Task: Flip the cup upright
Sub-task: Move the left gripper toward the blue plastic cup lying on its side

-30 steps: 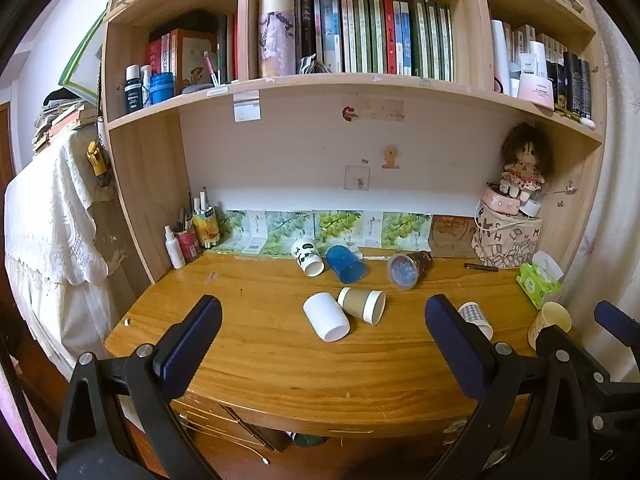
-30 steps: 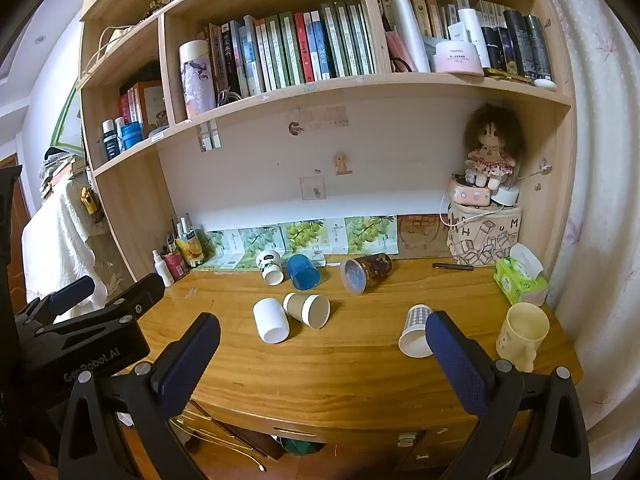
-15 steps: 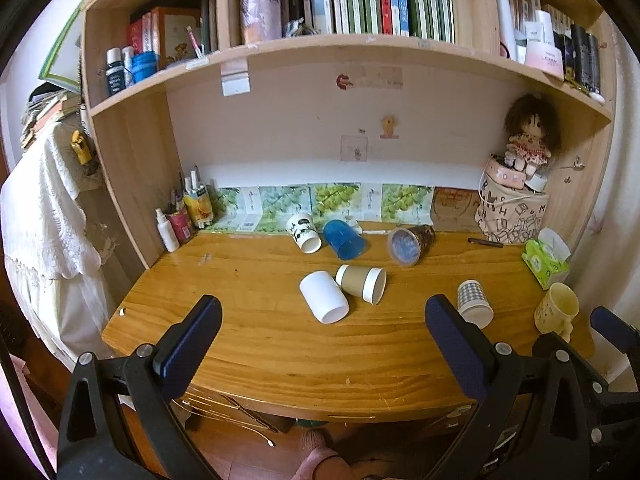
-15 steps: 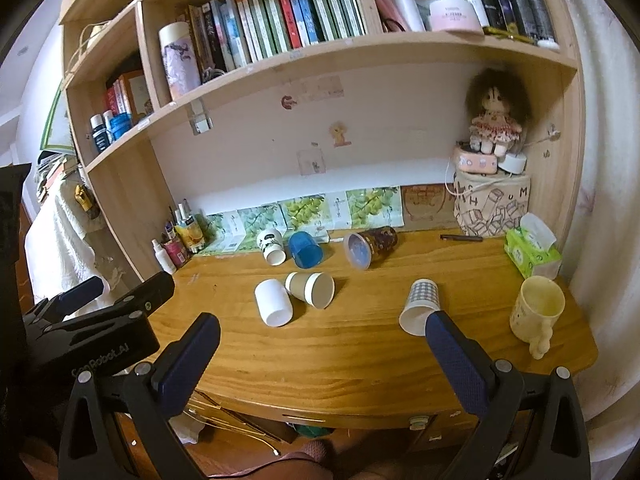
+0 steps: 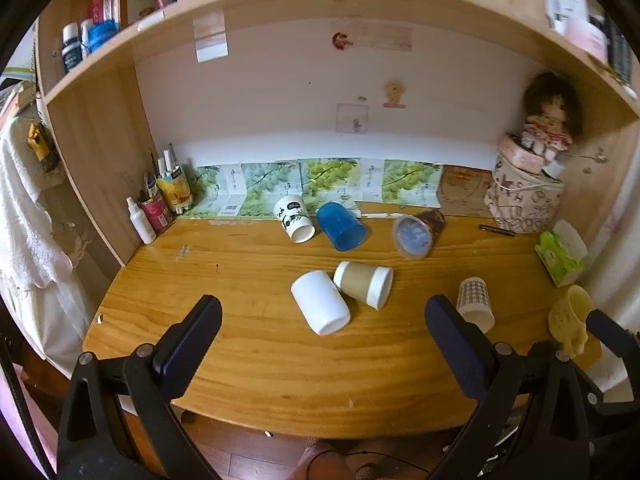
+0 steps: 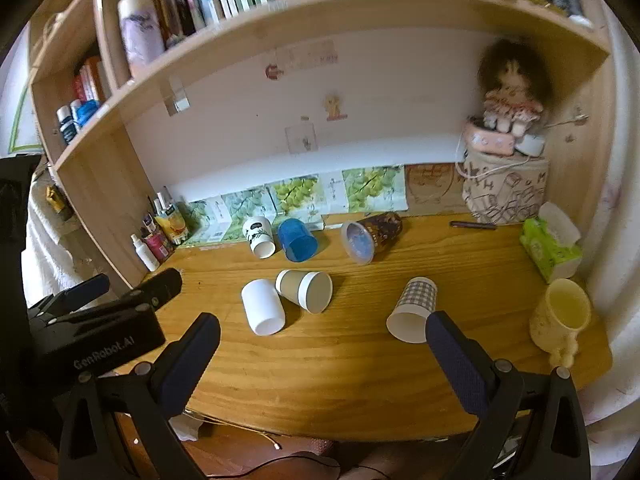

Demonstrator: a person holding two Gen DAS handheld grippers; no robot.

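Several cups lie on their sides on the wooden desk [image 5: 248, 344]: a plain white cup [image 5: 320, 307] [image 6: 262, 306], a brown cup with a white band [image 5: 363, 283] [image 6: 305, 289], a checked paper cup [image 5: 475, 303] [image 6: 414, 309], a panda-print cup [image 5: 293, 218] [image 6: 259, 231], a blue cup [image 5: 341, 225] [image 6: 297, 239] and a dark patterned cup [image 5: 418, 231] [image 6: 370, 235]. A yellow mug [image 5: 570, 316] [image 6: 561, 317] stands upright at the right. My left gripper [image 5: 322, 332] and right gripper [image 6: 322, 344] are open and empty, above the desk's front edge.
Bottles and tubes [image 5: 160, 204] stand at the back left by the shelf wall. A patterned box with a doll [image 6: 505, 184] and a green tissue pack [image 6: 550, 250] fill the back right. The left gripper's body [image 6: 96, 332] shows in the right wrist view.
Both grippers have moved forward and tilted down toward the desk; the cups look nearer. Nothing on the desk has moved.
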